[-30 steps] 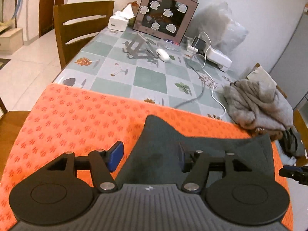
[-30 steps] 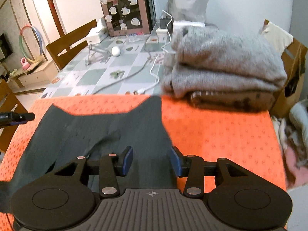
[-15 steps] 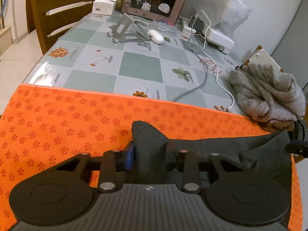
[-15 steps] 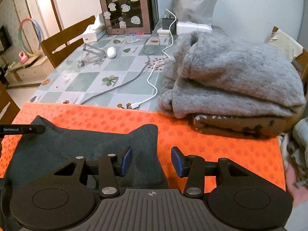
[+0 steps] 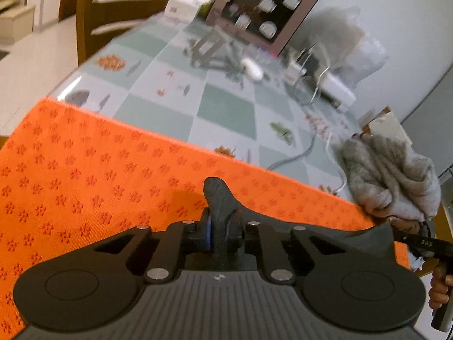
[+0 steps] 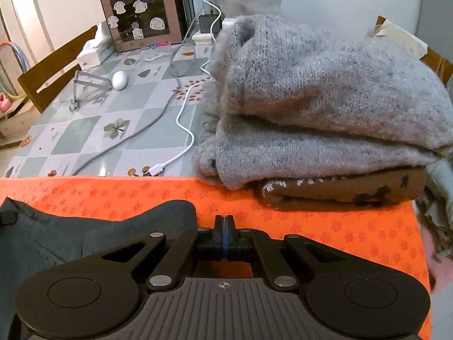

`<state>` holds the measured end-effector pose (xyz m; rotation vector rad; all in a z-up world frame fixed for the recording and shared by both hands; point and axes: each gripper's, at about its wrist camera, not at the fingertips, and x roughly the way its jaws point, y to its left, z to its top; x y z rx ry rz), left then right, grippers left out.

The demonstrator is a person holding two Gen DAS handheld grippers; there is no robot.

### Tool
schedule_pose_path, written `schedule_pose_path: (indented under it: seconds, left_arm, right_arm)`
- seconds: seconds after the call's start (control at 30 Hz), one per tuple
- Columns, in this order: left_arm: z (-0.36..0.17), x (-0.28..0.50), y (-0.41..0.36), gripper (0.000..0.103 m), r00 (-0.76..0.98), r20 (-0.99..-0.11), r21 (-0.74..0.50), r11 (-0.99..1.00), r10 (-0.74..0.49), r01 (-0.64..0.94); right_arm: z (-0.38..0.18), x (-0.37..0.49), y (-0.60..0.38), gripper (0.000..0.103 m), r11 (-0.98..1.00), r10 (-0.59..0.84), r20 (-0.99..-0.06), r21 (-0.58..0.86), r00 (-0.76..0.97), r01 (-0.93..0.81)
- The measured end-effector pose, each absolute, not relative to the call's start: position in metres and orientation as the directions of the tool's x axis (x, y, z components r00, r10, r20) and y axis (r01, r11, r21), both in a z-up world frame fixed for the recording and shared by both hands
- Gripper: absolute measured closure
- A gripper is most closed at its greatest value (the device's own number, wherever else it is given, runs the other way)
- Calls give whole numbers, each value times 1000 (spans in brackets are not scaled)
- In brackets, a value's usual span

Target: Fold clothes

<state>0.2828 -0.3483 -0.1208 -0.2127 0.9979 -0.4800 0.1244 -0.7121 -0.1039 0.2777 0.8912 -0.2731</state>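
Right wrist: grey sweater (image 6: 325, 93), white cable (image 6: 184, 130) ahead

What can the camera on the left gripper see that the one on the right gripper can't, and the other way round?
Only the left wrist view shows the left gripper pinching a fold of the dark garment, plus the person's hand at the right edge.

Only the right wrist view shows the right gripper with its pads pressed together, and the brown patterned garment lying under the grey sweater.

Both show the orange mat, the checked tablecloth, the sticker-covered box, the white cable and the sweater.
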Motion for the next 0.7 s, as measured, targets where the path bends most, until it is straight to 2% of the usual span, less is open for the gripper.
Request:
schedule_pose_path:
  seconds: [0.03,0.13,0.33,0.43,0.7]
  left_arm:
    - [-122,287,-348,73,437,-760,-391,876,-480,282]
    - [-117,294,-343,60,421,-756,-426,866,-500,263]
    - [-99,286,-315,58,416,-744,-480,851,-523,212]
    - [-84,273,-298,50,426,-747,-477,858,-510,191]
    - [-43,215,-255,48,456,-726,-472,855,-515,215]
  right_arm:
    - [-104,125,-713,98,931,-112,-795,126,596,343]
    - [-99,122,-713,96,934,-95,-792,140,603,330]
    - [-74,99,-707,87,938,-54,-786,171,616,301]
    - [-60,84,-703,84,939,-43,-792,176,609,295]
    - [-29,27,-690,77,942,14,-807,209,591,264]
